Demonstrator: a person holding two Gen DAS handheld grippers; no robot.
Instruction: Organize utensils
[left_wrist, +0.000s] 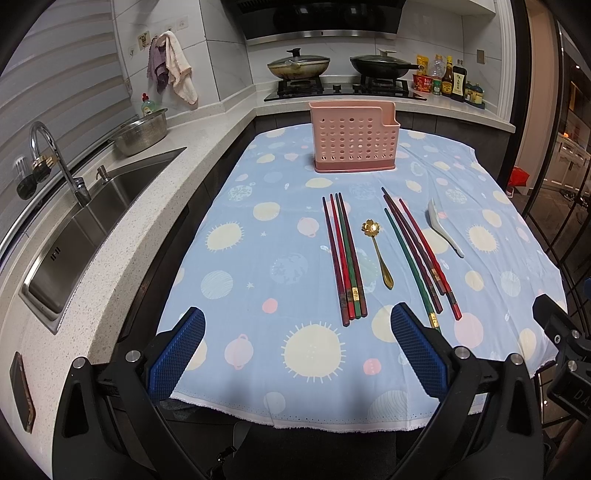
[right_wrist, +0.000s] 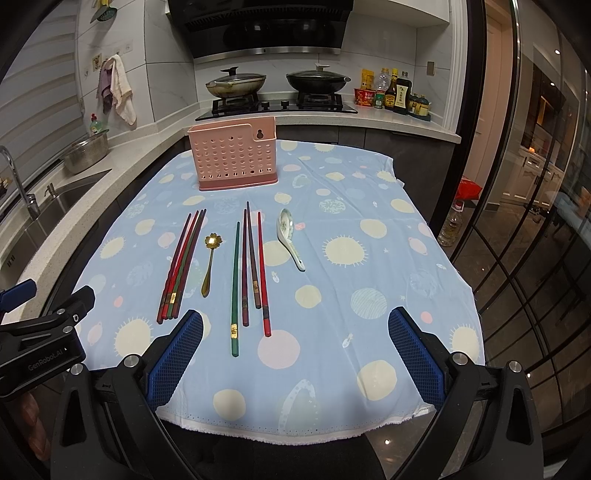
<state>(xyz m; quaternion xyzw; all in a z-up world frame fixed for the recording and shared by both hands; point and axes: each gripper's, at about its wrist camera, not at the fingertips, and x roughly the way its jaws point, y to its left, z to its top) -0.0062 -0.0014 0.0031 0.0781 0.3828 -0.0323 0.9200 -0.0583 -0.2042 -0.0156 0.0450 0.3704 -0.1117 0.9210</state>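
My left hand-held gripper (left_wrist: 297, 334) hangs over the near edge of the worktop, its blue pads spread wide with nothing between them. My right hand-held gripper (right_wrist: 295, 336) is the same: jaws wide apart, empty, at the near edge.

The pink utensil holder (left_wrist: 354, 137) stands upright at the far end of the blue patterned cloth (left_wrist: 258, 258). Everything else lies nearer to me than the holder. A tight bundle of four chopsticks (left_wrist: 343, 258) lies just in front of it, pointing away from me. To the right of that bundle lies the gold spoon (left_wrist: 377, 251), its flower-shaped bowl toward the holder. Further right, a looser group of four chopsticks (left_wrist: 417, 254) fans out, the green one reaching nearest to me. The white ceramic spoon (left_wrist: 443, 230) lies farthest right of the holder, apart from the chopsticks.
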